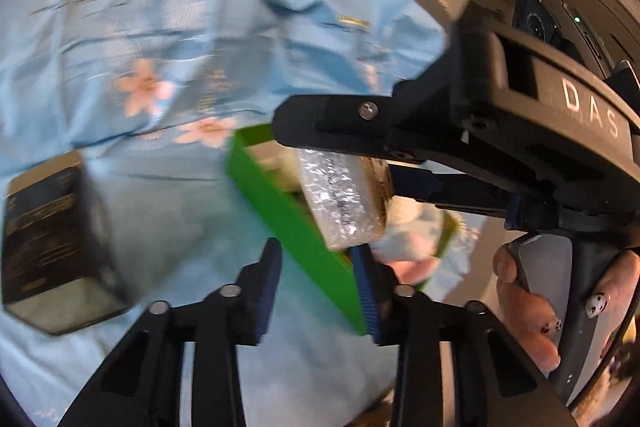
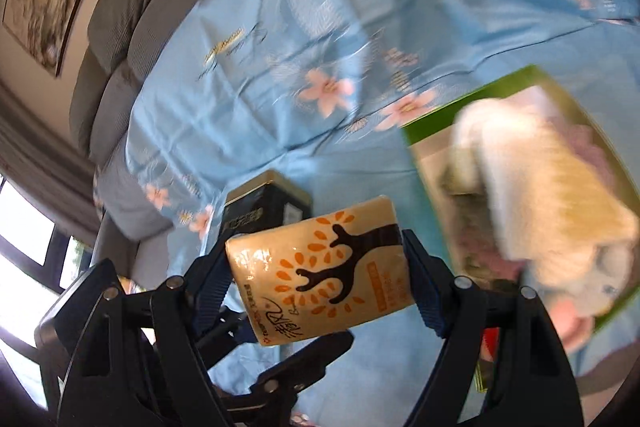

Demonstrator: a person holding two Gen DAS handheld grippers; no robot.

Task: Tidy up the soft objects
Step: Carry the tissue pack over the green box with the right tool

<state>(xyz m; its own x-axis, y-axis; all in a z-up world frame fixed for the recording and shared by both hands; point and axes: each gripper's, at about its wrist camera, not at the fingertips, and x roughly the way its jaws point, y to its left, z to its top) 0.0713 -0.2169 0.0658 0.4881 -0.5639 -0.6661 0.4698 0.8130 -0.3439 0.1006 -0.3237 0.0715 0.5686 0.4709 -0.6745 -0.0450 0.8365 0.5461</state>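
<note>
Item: tissue pack (image 2: 320, 267), cream wrapper with an orange-and-black tree print. Held off the bed by the right gripper (image 2: 320, 267), whose two fingers press its short ends; the wrapper bulges slightly between them. Seen from the left wrist, the same pack (image 1: 344, 199) hangs just above the near wall of the green box (image 1: 296, 227), film side shining.

Handling, as judged: light, soft and squashy, with a slick plastic film. A grip across the short ends, as now, looks sound; a harder squeeze would only crumple it, and a slack one could let the film slide.

Left gripper (image 1: 316, 291): empty, fingers at a middling spread, one on each side of the green box's near wall, not closed on it. Whether the pads touch the wall cannot be told through the blur.

Green box: open-topped, resting on the blue flowered bedsheet (image 2: 280, 47) toward the right. It already holds a white towel roll (image 2: 532, 187) and other soft pieces too blurred to name. The towel fills much of it, so free room appears to lie along the near wall.

Other contents of the bed: a dark tin (image 2: 264, 203) standing left of the box, just behind the held pack, well apart from the box.

Room for moving: open sheet between tin and box. Grey cushions (image 2: 120, 27) bound the far edge of the bed.
</note>
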